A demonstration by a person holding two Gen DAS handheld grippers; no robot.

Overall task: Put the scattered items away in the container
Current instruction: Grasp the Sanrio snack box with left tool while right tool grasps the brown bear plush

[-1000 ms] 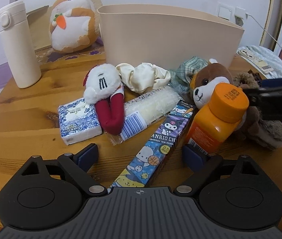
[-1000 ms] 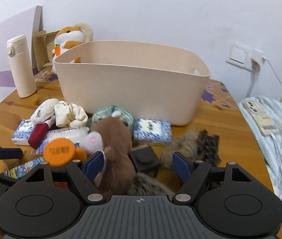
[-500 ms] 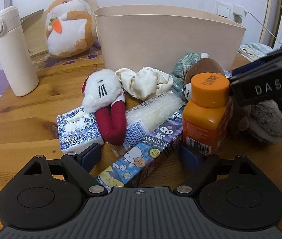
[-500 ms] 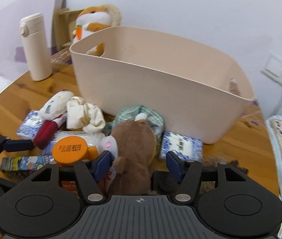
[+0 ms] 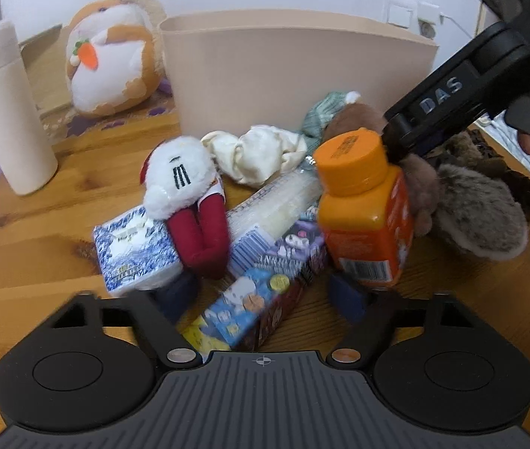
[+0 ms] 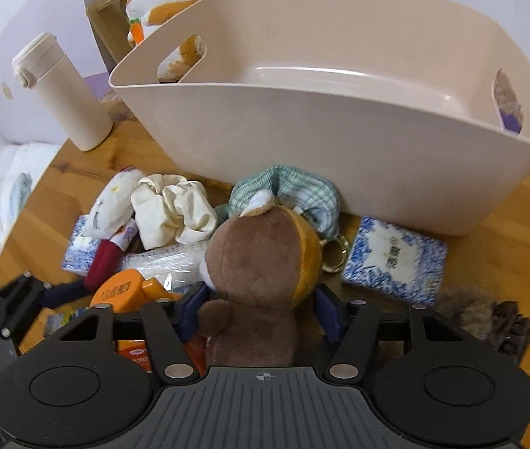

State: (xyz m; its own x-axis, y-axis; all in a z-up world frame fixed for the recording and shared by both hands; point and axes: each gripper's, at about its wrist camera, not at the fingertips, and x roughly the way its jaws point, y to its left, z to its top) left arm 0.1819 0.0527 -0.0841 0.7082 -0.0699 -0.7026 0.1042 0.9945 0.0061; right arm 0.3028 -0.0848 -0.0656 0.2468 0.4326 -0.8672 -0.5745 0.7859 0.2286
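The empty beige tub [image 6: 339, 142] stands at the back of the wooden table [image 5: 40, 224]. In front of it lies a heap of items. My left gripper [image 5: 263, 293] straddles the cartoon-printed box [image 5: 257, 299]; its jaws are closing and small gaps remain on both sides. An orange bottle [image 5: 362, 217] stands beside its right finger. My right gripper [image 6: 261, 310] points down over the brown plush dog [image 6: 261, 262]. Its jaws are closing and both pads touch the dog's flanks. Its black frame [image 5: 448, 93] shows at the right in the left wrist view.
The heap holds a white-and-red plush [image 5: 182, 176], a cream scrunchie [image 5: 261, 153], two tissue packs [image 5: 134, 250] [image 6: 395, 262], a green checked cloth [image 6: 294, 191] and a furry grey piece [image 5: 478, 217]. A cream flask [image 5: 6, 112] and hamster plush [image 5: 111, 63] stand back left.
The right gripper swung left and tipped down over the brown plush dog, its jaws narrowing onto it. The left jaws narrowed around the cartoon box.
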